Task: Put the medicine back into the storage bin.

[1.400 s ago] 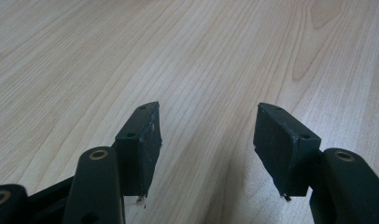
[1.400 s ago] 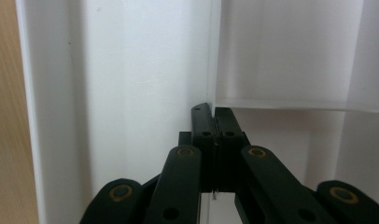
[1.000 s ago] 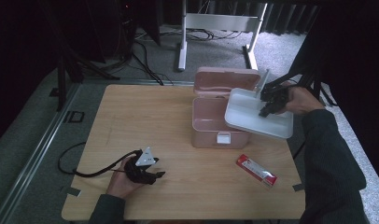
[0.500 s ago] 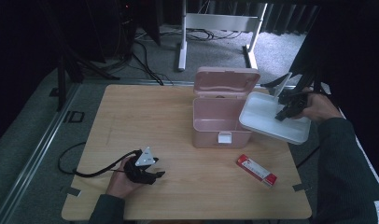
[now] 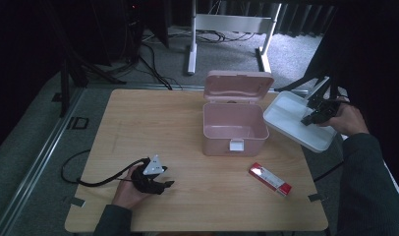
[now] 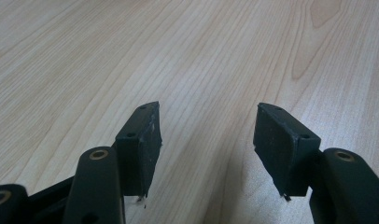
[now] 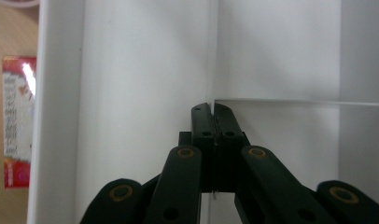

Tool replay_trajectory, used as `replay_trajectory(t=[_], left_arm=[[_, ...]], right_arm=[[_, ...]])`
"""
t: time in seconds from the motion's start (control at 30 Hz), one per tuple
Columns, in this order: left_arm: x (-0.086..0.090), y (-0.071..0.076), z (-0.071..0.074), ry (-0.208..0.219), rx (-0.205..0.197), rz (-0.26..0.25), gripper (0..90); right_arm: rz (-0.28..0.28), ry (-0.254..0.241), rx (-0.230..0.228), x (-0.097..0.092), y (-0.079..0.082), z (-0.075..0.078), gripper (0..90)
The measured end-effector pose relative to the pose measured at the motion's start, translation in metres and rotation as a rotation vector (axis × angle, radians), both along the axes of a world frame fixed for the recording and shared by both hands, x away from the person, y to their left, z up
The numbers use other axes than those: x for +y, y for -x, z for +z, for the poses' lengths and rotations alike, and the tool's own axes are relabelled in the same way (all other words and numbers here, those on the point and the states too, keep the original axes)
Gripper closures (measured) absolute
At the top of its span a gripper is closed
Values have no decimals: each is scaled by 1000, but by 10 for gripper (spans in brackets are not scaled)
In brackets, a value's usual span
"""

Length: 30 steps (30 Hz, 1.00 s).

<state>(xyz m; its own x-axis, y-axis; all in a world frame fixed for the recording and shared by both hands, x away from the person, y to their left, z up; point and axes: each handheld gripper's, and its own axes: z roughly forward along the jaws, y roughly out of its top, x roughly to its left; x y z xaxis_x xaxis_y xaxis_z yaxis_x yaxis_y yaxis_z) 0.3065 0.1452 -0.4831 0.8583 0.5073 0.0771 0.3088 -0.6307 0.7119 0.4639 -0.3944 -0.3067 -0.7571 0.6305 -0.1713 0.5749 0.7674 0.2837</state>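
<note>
Change: since a second ago, the white divided plastic tray [image 5: 297, 121] has travelled from above the pink box out past the table's right edge, carried by the right gripper [image 5: 311, 118]; the left gripper [image 5: 160, 184] has kept its place.
Meaning: the insert seems to be lifted clear of the box, so the next step is likely finding a spot to set it down; it hangs tilted over the edge, so a slip would send it to the floor.
Right gripper: jaws pinched tight on a thin inner partition of the tray [image 7: 211, 70], seen closely in the right gripper view.
Left gripper: jaws [image 6: 206, 140] part open with nothing between them, low over bare wood near the front left of the table [image 5: 153, 128].
Tray: smooth, glossy white, shallow, with straight thin dividers forming rectangular compartments; held in the air, beside the box and apart from it.
Box: pink rectangular plastic storage box [image 5: 234, 129] with rounded corners, hinged lid standing upright, a white latch on the front, interior looking bare.
Packet: flat red and white printed packet [image 5: 270, 179], shiny wrapper, lying on the table in front of the box, to its right.
Table: pale wood-grain laminate, matt and flat.
</note>
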Motion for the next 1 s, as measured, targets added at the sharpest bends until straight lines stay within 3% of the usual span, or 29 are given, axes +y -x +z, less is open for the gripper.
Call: replay_trajectory(t=[0.2, 0.37, 0.63, 1.0], left_arm=[[0, 0, 0, 0, 1, -1, 416], [0, 0, 0, 1, 1, -1, 416], [0, 0, 1, -1, 0, -3, 416], [0, 0, 0, 1, 0, -3, 416]], right_arm=[[-124, -26, -26, -7, -4, -11, 897], [-201, -9, 1, -2, -8, -27, 897], [-265, 10, 76, 8, -16, -57, 897], [-362, 29, 141, 19, -19, -98, 896]])
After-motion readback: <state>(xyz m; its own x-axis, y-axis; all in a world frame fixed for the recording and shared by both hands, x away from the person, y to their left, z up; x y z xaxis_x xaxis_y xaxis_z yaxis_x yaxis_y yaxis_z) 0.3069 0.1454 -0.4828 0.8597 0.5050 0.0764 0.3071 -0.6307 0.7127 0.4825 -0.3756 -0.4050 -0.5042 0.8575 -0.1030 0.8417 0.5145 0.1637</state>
